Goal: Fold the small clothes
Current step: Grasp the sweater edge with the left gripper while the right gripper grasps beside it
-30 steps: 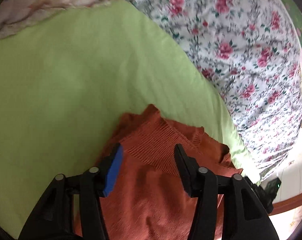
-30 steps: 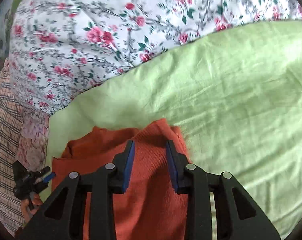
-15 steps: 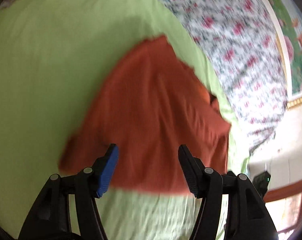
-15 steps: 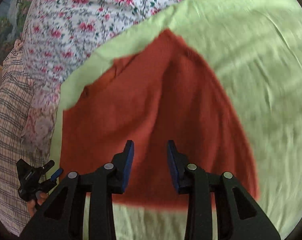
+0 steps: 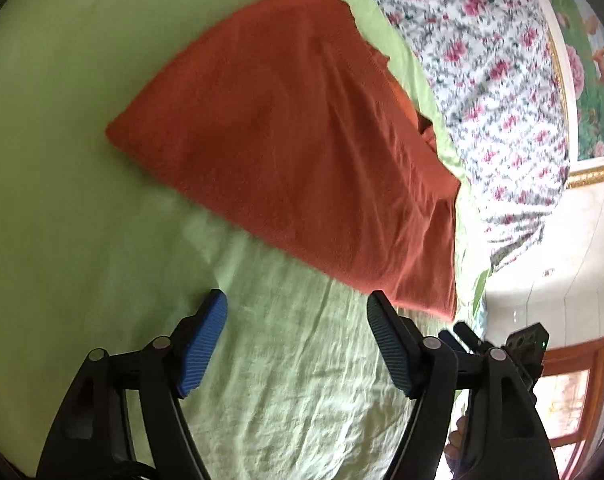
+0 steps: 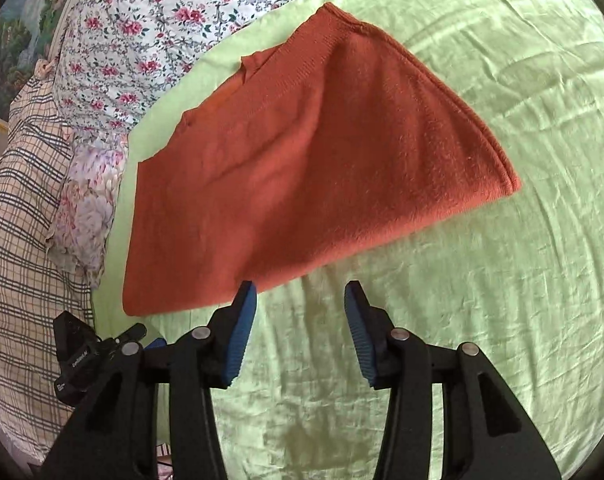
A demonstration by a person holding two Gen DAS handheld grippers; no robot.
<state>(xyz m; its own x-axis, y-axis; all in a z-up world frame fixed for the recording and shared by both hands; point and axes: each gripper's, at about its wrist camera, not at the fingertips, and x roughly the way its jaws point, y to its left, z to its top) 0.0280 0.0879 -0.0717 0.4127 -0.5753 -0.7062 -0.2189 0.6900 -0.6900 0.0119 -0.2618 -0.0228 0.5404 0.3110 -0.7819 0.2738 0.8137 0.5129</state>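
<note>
A rust-orange knit garment [image 5: 302, 136] lies folded flat on the light green sheet [image 5: 82, 200]; it also shows in the right wrist view [image 6: 309, 168]. My left gripper [image 5: 298, 308] is open and empty, hovering over the sheet just short of the garment's near edge. My right gripper [image 6: 300, 300] is open and empty too, its left fingertip [image 6: 248, 300] level with the garment's near edge. The right gripper shows in the left wrist view [image 5: 497, 344], and the left gripper shows in the right wrist view [image 6: 98, 348].
A floral quilt [image 5: 493, 80] borders the green sheet and shows in the right wrist view [image 6: 150, 20]. A plaid cloth [image 6: 18, 220] and a faded floral pillow [image 6: 86, 208] lie to the left. A framed picture [image 5: 593, 60] hangs on the wall.
Both grippers have pulled back from over the garment to above the bare sheet in front of it. The garment now lies flat and further away. The right gripper's jaws have widened.
</note>
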